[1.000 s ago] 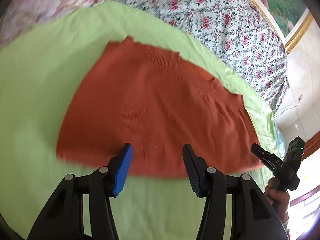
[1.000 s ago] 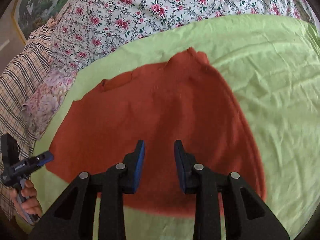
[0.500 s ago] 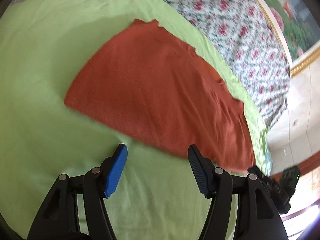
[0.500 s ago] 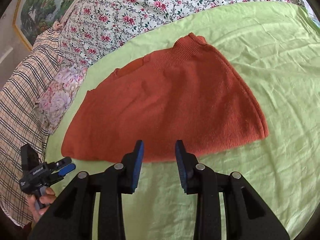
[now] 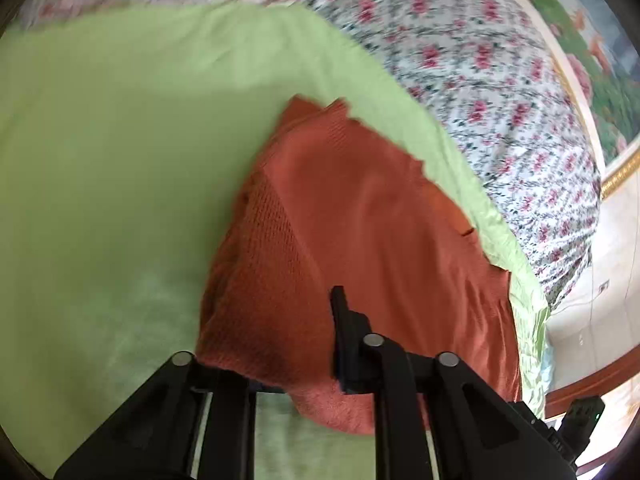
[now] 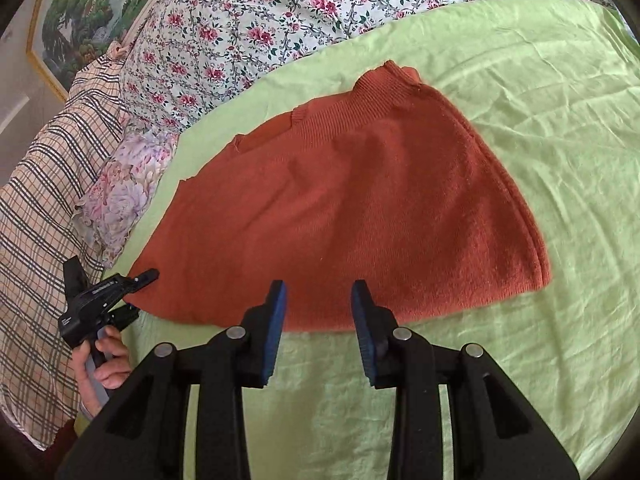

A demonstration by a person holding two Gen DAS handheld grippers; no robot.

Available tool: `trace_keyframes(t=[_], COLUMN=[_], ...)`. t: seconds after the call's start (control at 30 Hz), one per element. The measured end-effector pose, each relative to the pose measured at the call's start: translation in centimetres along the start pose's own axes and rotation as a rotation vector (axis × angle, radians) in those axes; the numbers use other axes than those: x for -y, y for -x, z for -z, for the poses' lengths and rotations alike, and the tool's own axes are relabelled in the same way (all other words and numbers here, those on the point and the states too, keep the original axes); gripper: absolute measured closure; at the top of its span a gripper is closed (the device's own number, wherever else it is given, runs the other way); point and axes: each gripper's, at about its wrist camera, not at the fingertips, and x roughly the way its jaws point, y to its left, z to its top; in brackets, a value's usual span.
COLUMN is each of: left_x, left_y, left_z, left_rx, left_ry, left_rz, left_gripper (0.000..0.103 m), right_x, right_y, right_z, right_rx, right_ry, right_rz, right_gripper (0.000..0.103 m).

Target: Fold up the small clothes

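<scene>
Now left gripper (image 5: 304, 344) pinching sweater (image 6: 360, 208) corner, previously spread; right gripper (image 6: 318, 320) spread.

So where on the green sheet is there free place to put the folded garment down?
The green sheet is bare right of the orange garment, and also below its hem, around the right tongs. The garment's left side is crowded: the left tongs, plaid cloth and floral pillow.

Both wrist views low, sharing sweater (image 5: 360, 248)
</scene>
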Motion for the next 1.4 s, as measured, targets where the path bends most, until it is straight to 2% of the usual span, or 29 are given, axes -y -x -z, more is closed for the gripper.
trace_keyframes(t=[0.1, 0.2, 0.33, 0.4, 0.47, 0.57, 0.83, 0.87, 0.9, 0.93, 0.97, 1.03, 1.17, 1.3, 1.4], left_x=[4.2, 10.5, 17.6, 19.9, 20.7, 20.8, 21.1, 21.3, 21.5, 21.9, 22.2, 23.4, 27.0, 30.2, 31.4], left_y=[1.4, 1.8, 0.0, -2.4, -4.5, -7.1, -7.3, -7.2, -7.1, -6.8, -6.4, -5.3, -4.6, -6.7, -9.1], left_z=[0.0, 1.1, 4.4, 6.7, 8.4, 10.6, 11.8, 11.9, 11.9, 11.9, 11.8, 11.4, 11.7, 13.9, 15.9], left_rx=[0.047, 0.062, 0.031, -0.011, -0.063, -0.102, -0.091, -0.088, -0.085, -0.083, -0.077, -0.058, -0.079, -0.113, -0.162], left_ry=[-0.135, -0.314, -0.535, -0.609, -0.638, -0.685, -0.735, -0.744, -0.754, -0.766, -0.771, -0.772, -0.76, -0.784, -0.812], left_rz=[0.01, 0.033, 0.069, 0.087, 0.087, 0.036, 0.009, 0.007, 0.005, 0.005, 0.009, 0.042, 0.159, 0.216, 0.202], left_gripper=[0.093, 0.093, 0.093, 0.093, 0.094, 0.094, 0.093, 0.093, 0.093, 0.093, 0.093, 0.093, 0.093, 0.092, 0.092], right_x=[0.9, 1.6, 2.4, 2.3, 2.4, 2.0, -0.7, -1.2, -2.1, -2.5, -2.8, -3.2, -2.9, 0.8, 4.3], right_y=[0.0, 0.0, -1.0, -1.9, -2.8, -5.3, -14.0, -14.7, -15.5, -15.8, -15.7, -14.0, -8.3, -5.3, -5.6], right_z=[-1.4, -3.0, -6.0, -7.4, -8.3, -9.4, -11.5, -11.8, -12.1, -12.4, -12.7, -13.7, -15.7, -16.8, -16.4], right_rx=[0.004, 0.003, -0.045, -0.064, -0.084, -0.141, -0.27, -0.279, -0.285, -0.29, -0.29, -0.246, -0.134, -0.1, -0.127], right_ry=[-0.018, -0.032, -0.029, -0.024, -0.043, -0.053, -0.038, -0.018, 0.015, 0.034, 0.051, 0.08, 0.159, 0.152, 0.107], right_rz=[-0.029, -0.061, -0.111, -0.144, -0.191, -0.246, -0.234, -0.225, -0.206, -0.19, -0.181, -0.207, -0.192, -0.099, -0.056], right_gripper=[0.068, 0.068, 0.067, 0.063, 0.052, 0.047, 0.045, 0.047, 0.054, 0.082, 0.086, 0.088, 0.088, 0.088, 0.088])
